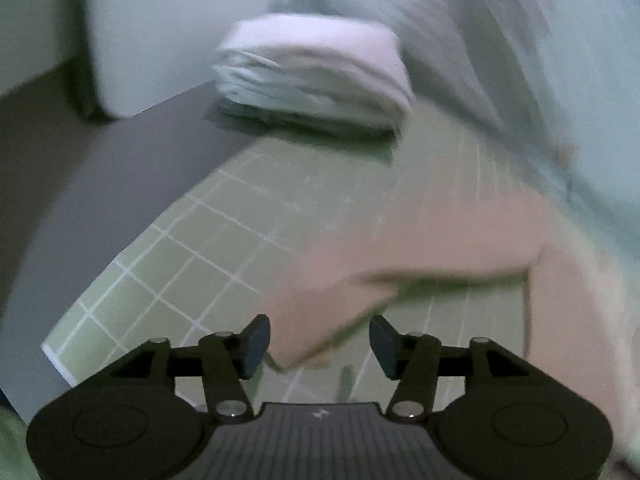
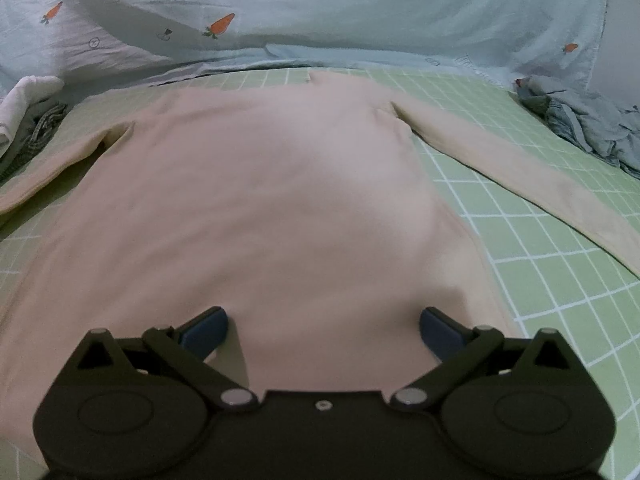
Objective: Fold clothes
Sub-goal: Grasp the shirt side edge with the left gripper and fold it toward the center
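A pale pink long-sleeved top (image 2: pixel 256 200) lies spread flat on a green gridded mat (image 2: pixel 540 264), collar at the far side and both sleeves angled outward. My right gripper (image 2: pixel 324 332) stands open over the top's near hem, fingers wide apart and nothing between them. In the blurred left wrist view, one pink sleeve (image 1: pixel 400 248) runs across the mat (image 1: pixel 200 248), its cuff end lying just ahead of my open left gripper (image 1: pixel 318 346). No cloth is pinched by the left fingers.
A stack of folded white cloth (image 1: pixel 316 76) sits at the mat's far corner, next to a grey surface (image 1: pixel 100 184). A light blue carrot-print sheet (image 2: pixel 320 12) bunches behind the mat. Crumpled blue-grey clothes (image 2: pixel 584 124) lie at the right, white and checked clothes (image 2: pixel 28 116) at the left.
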Motion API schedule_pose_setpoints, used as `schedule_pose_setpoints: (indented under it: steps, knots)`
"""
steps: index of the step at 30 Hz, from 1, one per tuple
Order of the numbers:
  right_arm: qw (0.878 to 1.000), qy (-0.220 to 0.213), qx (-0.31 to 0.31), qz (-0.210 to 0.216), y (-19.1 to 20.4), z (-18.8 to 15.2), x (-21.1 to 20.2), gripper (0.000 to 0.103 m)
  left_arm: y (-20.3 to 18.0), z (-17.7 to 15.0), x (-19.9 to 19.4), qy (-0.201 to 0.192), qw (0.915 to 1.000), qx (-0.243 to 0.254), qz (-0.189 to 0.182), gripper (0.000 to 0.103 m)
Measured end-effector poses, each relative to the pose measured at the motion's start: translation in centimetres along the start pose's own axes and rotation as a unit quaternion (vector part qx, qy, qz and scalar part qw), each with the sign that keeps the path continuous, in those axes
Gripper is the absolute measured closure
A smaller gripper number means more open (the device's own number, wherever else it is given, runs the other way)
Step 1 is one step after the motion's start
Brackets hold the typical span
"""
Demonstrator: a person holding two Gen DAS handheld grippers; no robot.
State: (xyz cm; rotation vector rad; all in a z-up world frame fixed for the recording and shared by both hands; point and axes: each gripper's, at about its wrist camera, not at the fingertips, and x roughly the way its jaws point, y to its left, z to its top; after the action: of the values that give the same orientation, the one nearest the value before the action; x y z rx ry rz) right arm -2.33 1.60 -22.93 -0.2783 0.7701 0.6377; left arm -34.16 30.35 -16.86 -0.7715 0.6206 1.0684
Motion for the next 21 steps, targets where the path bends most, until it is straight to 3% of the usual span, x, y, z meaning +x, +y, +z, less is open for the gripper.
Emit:
schedule_pose_setpoints:
  steps: [2,5,7,11,15,17,21]
  knots:
    - [1.000,0.000,0.000,0.000,0.0,0.1,0.0,0.000,1.6,1.0,-0.4,-0.007,0.9977,-0.065,-0.020,0.042]
    - [1.000,-0.002,0.001,0.000,0.1,0.1,0.1,0.000,3.5,1.7,1.1,0.017,0.9909,-0.133,-0.014,0.042]
    - [1.000,-0.004,0.001,0.000,0.1,0.0,0.1,0.000,3.8,1.7,2.2,0.038,0.9892,-0.142,0.003,0.042]
    - [1.000,-0.009,0.000,0.000,0.2,-0.2,0.1,0.000,1.7,0.7,3.2,0.045,0.9955,-0.076,0.034,0.037]
    - [1.000,-0.014,0.000,-0.002,0.2,-0.4,0.0,0.000,-0.3,-0.2,3.3,0.050,0.9981,-0.008,0.034,0.034]
    - [1.000,-0.016,0.001,-0.003,0.3,-0.4,-0.1,0.000,-1.8,-0.9,3.5,0.059,0.9967,0.045,0.033,0.028]
    - [1.000,-0.019,0.002,-0.005,0.2,-0.6,-0.2,0.000,-4.6,-2.9,3.4,0.070,0.9867,0.144,0.026,0.025]
